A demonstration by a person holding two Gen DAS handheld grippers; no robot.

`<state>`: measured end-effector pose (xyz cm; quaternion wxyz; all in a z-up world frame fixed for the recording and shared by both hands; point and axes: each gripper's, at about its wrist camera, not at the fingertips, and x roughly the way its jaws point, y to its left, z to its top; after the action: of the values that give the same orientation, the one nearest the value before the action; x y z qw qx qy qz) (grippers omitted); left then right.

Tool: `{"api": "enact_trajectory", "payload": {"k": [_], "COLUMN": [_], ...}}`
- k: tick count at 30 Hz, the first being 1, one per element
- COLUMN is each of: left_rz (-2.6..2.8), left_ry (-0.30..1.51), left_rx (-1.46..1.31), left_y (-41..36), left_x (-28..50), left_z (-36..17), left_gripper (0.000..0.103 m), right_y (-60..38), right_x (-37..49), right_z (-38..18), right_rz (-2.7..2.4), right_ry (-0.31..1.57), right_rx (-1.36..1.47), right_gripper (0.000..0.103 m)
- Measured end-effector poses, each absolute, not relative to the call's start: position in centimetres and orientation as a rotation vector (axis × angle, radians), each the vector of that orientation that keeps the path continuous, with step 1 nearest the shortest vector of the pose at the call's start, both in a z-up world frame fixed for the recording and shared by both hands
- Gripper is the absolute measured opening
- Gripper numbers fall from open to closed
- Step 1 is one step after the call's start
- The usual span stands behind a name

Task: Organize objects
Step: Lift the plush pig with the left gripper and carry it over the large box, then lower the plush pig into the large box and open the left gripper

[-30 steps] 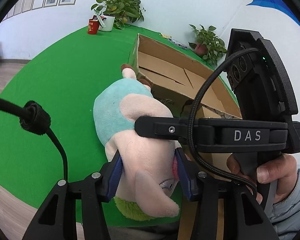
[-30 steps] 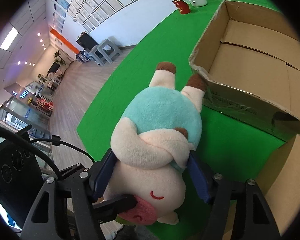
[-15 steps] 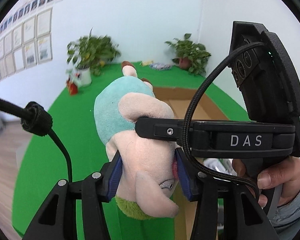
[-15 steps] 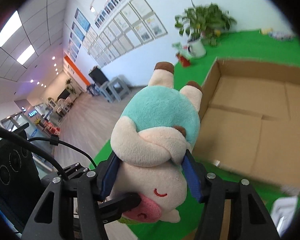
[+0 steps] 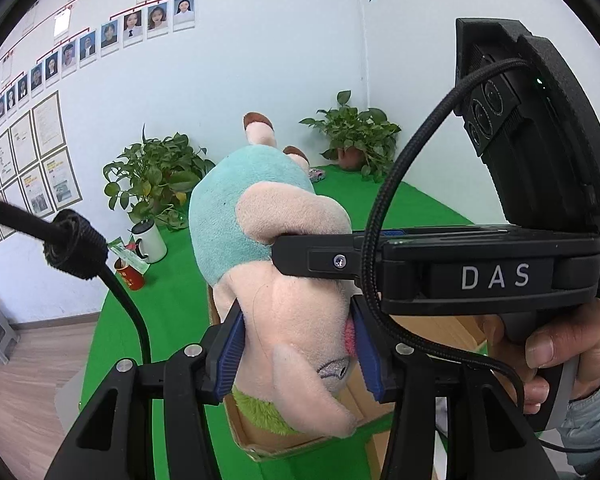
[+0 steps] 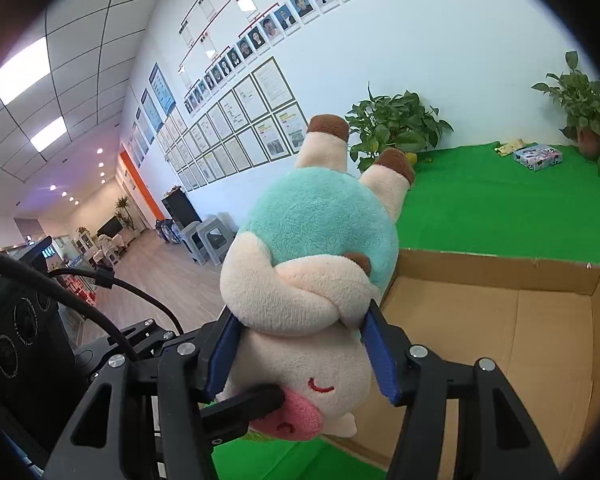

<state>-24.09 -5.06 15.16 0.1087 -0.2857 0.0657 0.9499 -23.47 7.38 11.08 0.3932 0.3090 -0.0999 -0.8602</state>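
A plush cow toy (image 5: 276,240) with a teal body, cream limbs and pink snout is held upside down in the air, legs pointing away. My left gripper (image 5: 298,354) is shut on its head from both sides. My right gripper (image 6: 300,356) is shut on the same toy (image 6: 312,248) around its head and arms; its black body crosses the left wrist view (image 5: 452,276). An open cardboard box (image 6: 520,320) lies on the green table just below and beyond the toy; its near edge shows in the left wrist view (image 5: 260,444).
The green table (image 6: 480,216) carries two potted plants (image 5: 156,176) (image 5: 356,136), a white mug (image 5: 150,240), a red cup (image 5: 130,276) and a small colourful packet (image 6: 538,157) at the back. Grey stools (image 6: 208,240) stand on the wooden floor to the left.
Both grippers have lifted the toy up and tilted it upward. The box has dropped lower in view and the wall now fills the background. The grip on the toy is unchanged.
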Motion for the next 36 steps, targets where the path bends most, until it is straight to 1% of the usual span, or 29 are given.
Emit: {"api": "enact_trajectory", "payload": {"k": [2,3,5,8,12,14,16,21,23,25,27,28,30,34,36], "left_rz": [2.782,2.775,2.761,2.741,2.725,2.716,2.703,2.675,2.669,2.661,2.673,2.676,2.678,2.689,2.725], "left_ry": [0.195,0.194,0.195,0.228,0.206,0.203,0.209,0.259,0.301,0.285,0.286,0.29,0.284,0.271,0.296], "left_rx": [-0.889,-0.913,-0.97,-1.068,-1.171,-1.219,-1.268,-1.398,-1.441,-1.48,-1.474,-1.478,-1.478,-1.436,-1.395], "left_y": [-4.9,-4.6,-4.5,-4.1,-4.5,-5.6,-6.4,-7.0,-7.0,-7.4,-7.5,-7.5,-7.6,-8.5,-8.6], "left_x": [-25.9,-25.3,-26.6,-28.2,-30.5,-29.7,-31.4,-27.1,-26.8,-27.8,-28.2,-28.3,-28.6,-30.1,-28.5], "left_z": [14.5,14.0,12.6,9.5,6.4,4.6,2.5,-3.8,-5.9,-8.4,-9.4,-9.5,-9.3,-7.2,-5.6], "left_gripper": [0.047,0.047,0.047,0.047,0.047,0.047,0.047,0.047,0.047,0.049,0.052,0.055,0.057,0.056,0.055], "right_y": [6.7,6.6,6.5,6.5,6.0,5.6,5.4,4.9,4.4,4.2,4.1,4.1,4.0,3.8,4.1], "right_x": [-24.9,-25.7,-26.8,-28.1,-30.0,-30.9,-31.6,-32.8,-33.3,-33.4,-33.6,-33.7,-33.8,-33.9,-33.7], "right_z": [10.5,9.9,8.2,5.5,1.9,0.0,-1.5,-5.7,-7.4,-8.3,-9.2,-9.2,-9.0,-9.0,-9.6], "right_rz": [-2.168,-2.159,-2.137,-2.092,-2.026,-2.002,-1.976,-1.876,-1.836,-1.821,-1.815,-1.81,-1.814,-1.821,-1.819], "right_ry": [-0.272,-0.286,-0.312,-0.339,-0.381,-0.399,-0.414,-0.48,-0.494,-0.491,-0.493,-0.498,-0.475,-0.438,-0.444], "right_rx": [0.799,0.813,0.856,0.94,1.046,1.087,1.116,1.21,1.267,1.299,1.342,1.348,1.352,1.351,1.354], "right_gripper": [0.056,0.056,0.056,0.056,0.056,0.056,0.056,0.056,0.056,0.056,0.056,0.056,0.057,0.058,0.058]}}
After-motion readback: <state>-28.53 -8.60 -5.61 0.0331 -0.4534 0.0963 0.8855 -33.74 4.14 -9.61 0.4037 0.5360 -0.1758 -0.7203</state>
